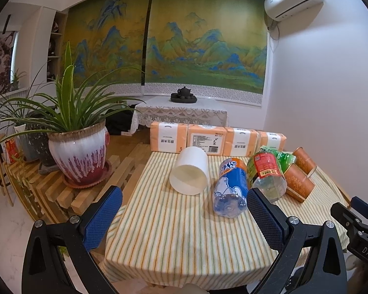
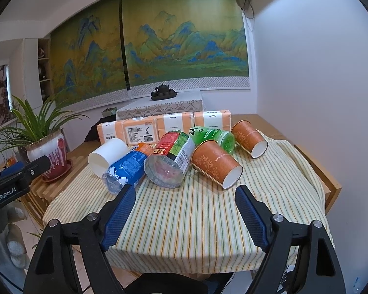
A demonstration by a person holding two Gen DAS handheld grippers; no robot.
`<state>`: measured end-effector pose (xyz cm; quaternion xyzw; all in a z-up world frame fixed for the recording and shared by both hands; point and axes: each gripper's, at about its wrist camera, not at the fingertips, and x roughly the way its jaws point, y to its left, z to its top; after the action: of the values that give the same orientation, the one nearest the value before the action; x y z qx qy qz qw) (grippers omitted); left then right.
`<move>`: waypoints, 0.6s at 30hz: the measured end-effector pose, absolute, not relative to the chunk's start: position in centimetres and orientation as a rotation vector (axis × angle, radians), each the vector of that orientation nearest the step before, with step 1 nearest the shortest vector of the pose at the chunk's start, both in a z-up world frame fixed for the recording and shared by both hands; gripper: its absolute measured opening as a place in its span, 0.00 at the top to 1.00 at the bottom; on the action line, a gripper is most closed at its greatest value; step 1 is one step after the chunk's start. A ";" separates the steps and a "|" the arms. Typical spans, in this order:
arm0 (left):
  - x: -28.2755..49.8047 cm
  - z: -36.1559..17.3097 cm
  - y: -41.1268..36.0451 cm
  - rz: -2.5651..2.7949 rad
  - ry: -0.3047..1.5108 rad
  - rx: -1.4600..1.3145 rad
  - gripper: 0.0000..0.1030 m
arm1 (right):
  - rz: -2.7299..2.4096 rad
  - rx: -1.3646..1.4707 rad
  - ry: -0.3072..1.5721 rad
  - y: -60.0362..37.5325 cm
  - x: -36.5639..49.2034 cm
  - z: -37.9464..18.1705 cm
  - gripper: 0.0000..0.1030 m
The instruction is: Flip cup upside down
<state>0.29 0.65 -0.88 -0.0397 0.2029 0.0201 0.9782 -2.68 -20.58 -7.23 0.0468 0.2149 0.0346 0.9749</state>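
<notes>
White cup (image 1: 189,170) lies on its side on the surface, mouth toward me, long axis running 12 to 6. It sits at 12 o'clock from my left gripper (image 1: 184,216), the nearer one. Both left and right gripper (image 2: 185,216) gape wide, empty.

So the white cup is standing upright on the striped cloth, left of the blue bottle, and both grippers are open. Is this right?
Not quite. The white cup lies on its side, as the left wrist view shows. It is left of the blue bottle on the striped cloth, and the left gripper and right gripper are open.
</notes>
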 end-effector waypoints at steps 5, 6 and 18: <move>0.4 -1.0 0.6 0.036 0.413 -0.078 0.00 | 0.067 0.094 0.434 -20.6 -2.6 -7.4 0.22; 0.4 -1.0 0.5 0.036 0.415 -0.077 0.00 | 0.068 0.095 0.434 -20.6 -2.6 -7.4 0.22; 0.7 -1.1 0.3 0.033 0.419 -0.072 0.00 | 0.067 0.099 0.437 -20.7 -2.5 -7.5 0.22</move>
<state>0.67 0.30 -1.07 -0.0359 0.2080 0.0163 0.9773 -2.50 -20.75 -7.55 0.0491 0.2168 0.0334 0.9744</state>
